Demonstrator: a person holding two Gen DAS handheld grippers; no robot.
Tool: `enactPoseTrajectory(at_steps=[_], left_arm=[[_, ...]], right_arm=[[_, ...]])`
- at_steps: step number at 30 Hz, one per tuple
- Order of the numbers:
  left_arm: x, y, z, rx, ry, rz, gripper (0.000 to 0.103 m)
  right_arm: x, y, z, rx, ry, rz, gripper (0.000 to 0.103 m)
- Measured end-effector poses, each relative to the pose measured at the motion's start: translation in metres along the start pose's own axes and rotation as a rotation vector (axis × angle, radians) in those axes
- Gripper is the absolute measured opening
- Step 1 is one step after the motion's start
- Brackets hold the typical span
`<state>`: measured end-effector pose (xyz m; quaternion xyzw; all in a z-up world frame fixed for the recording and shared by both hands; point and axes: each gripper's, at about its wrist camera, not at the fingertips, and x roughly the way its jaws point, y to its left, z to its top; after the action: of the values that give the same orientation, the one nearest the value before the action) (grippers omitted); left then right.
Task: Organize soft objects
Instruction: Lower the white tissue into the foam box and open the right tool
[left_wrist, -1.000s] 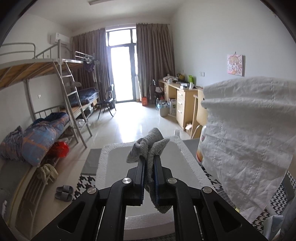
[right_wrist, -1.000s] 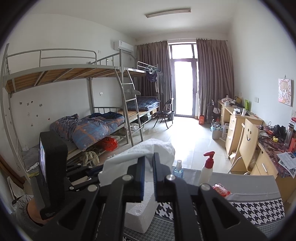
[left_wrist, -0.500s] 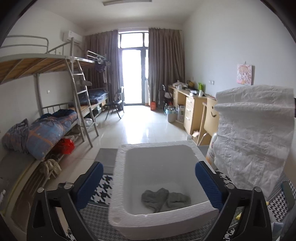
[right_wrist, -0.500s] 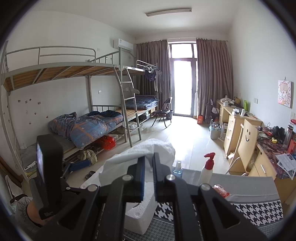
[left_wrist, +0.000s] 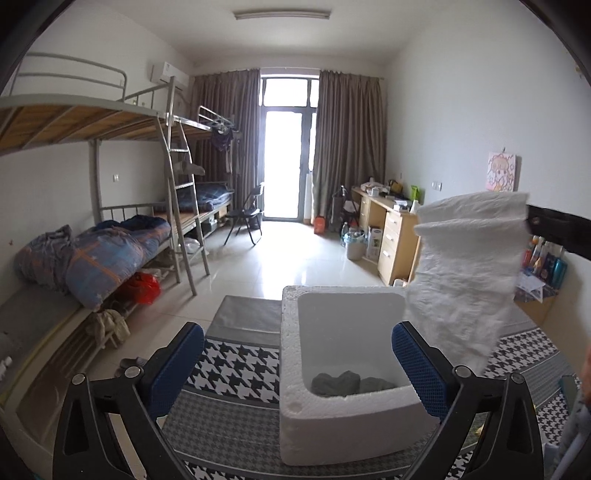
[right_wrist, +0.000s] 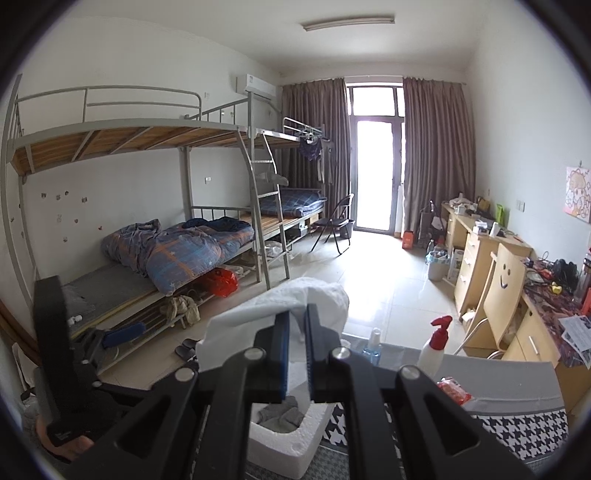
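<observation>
1. The surface (left_wrist: 236, 373), under a black-and-white houndstooth cloth with a grey band at its far edge, carries everything the task uses. A red-capped spray bottle (right_wrist: 436, 345) and a small blue bottle (right_wrist: 372, 345) stand near that far edge, well apart from the work.

2. The white foam box (left_wrist: 295, 369) sits open-topped on the cloth. It is the bin for the soft things, and its walls look thick and crumbly, so I would keep hard parts off the rim.

3. The white towel (left_wrist: 469, 273) hangs in folds from the right gripper (right_wrist: 297, 354), whose fingers (right_wrist: 282, 350) are pinched tight on its top edge. In the left wrist view it dangles just beside the box's right wall, its lower end past the rim rather than inside.

4. The left gripper (left_wrist: 295, 373) stands with its fingers (left_wrist: 173, 369) spread wide and nothing between them, framing the box.

5. The grey cloth (left_wrist: 336, 384) lies crumpled on the box floor near the front wall; that item looks done.

6. To place the towel well, I judge it best to carry it over the middle of the box, lower it until the hanging end folds onto the floor beside the grey cloth, and only then let go, so no tail drapes over the rim.
</observation>
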<state>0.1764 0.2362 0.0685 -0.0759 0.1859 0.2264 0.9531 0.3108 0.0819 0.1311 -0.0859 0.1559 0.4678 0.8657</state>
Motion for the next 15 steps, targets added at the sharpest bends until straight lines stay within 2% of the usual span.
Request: enactPoseTrajectory(at_steps=[15], left_arm=[[-0.019,0.018,-0.017,-0.026,-0.017,0.03,0.102]], right_arm=[[0.031,0.006,-0.001,-0.013,0.077,-0.004,0.01]])
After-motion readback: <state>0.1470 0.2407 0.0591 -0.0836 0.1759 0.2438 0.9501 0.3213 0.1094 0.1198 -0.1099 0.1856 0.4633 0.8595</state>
